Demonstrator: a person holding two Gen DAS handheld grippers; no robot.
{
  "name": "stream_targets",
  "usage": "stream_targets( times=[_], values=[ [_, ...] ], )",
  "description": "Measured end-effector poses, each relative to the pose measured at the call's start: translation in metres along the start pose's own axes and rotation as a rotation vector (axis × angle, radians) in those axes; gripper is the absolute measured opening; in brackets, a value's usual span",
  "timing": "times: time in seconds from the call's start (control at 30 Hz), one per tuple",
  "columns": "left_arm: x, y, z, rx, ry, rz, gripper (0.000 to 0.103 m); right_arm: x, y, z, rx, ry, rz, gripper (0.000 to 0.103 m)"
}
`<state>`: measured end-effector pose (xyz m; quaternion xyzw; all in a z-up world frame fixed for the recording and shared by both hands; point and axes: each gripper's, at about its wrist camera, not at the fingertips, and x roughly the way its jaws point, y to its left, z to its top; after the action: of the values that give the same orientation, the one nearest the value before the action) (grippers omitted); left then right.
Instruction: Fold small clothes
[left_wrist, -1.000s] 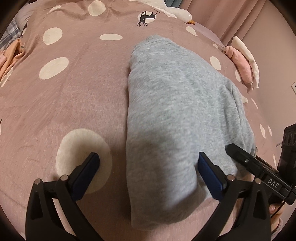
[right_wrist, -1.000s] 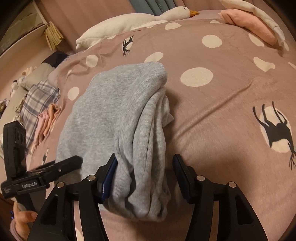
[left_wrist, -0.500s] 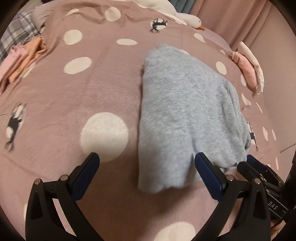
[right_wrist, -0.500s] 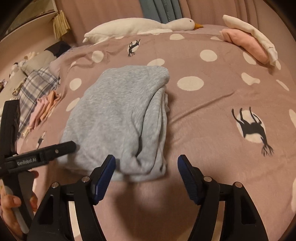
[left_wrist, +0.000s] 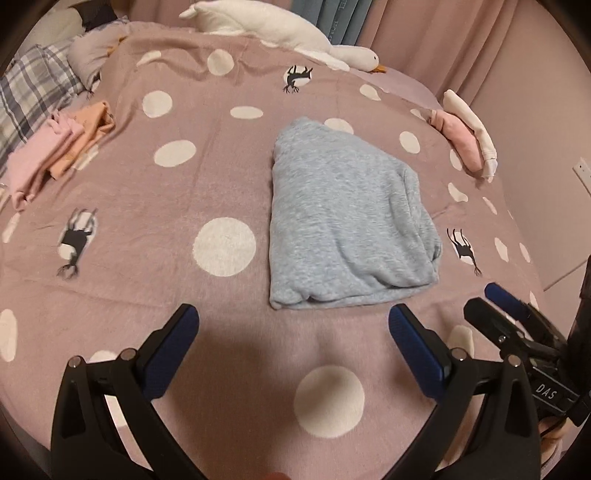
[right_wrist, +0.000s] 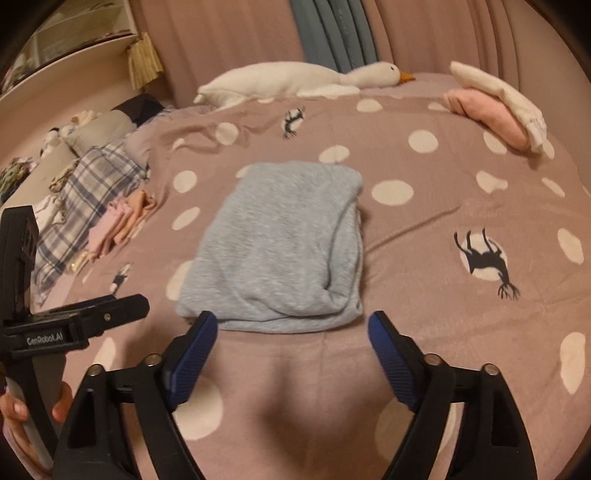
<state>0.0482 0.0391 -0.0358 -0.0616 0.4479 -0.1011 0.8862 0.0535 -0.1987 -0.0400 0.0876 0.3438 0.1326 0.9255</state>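
Plaid cloth (left_wrist: 26, 88) and holding hand (right_wrist: 22, 417) are cut off.

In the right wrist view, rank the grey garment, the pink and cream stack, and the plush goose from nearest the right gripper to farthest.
From the right gripper:
1. Grey garment, folded, straight ahead.
2. Pink and cream stack, far right.
3. Plush goose, along the bed's far edge.

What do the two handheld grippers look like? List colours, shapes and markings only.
Both the left gripper and the right gripper have black triangular frames with silver rivets and ribbed blue fingers. Side-on, the left body reads "GenRobot.AI", the right "DAS". No cables or sleeves are visible.
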Motion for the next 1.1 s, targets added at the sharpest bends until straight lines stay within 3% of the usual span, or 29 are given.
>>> stream_targets(
  times=[0.17, 0.23, 0.67, 1.1],
  values=[
    [-0.019, -0.005, -0.003, 0.041, -0.038, 0.142, 0.103, -0.012, 0.015, 0.002, -0.050, -0.020, -0.038, 0.086],
    [-0.025, -0.005, -0.004, 0.050, -0.053, 0.182, 0.103, -0.015, 0.019, 0.002, -0.063, -0.022, -0.048, 0.097],
    [-0.046, -0.010, -0.008, 0.055, -0.107, 0.227, 0.103, -0.034, 0.032, 0.007, -0.102, -0.075, -0.068, 0.102],
    [-0.031, -0.014, -0.008, 0.081, -0.087, 0.264, 0.103, -0.025, 0.028, 0.006, -0.087, -0.044, -0.086, 0.102]
  ],
)
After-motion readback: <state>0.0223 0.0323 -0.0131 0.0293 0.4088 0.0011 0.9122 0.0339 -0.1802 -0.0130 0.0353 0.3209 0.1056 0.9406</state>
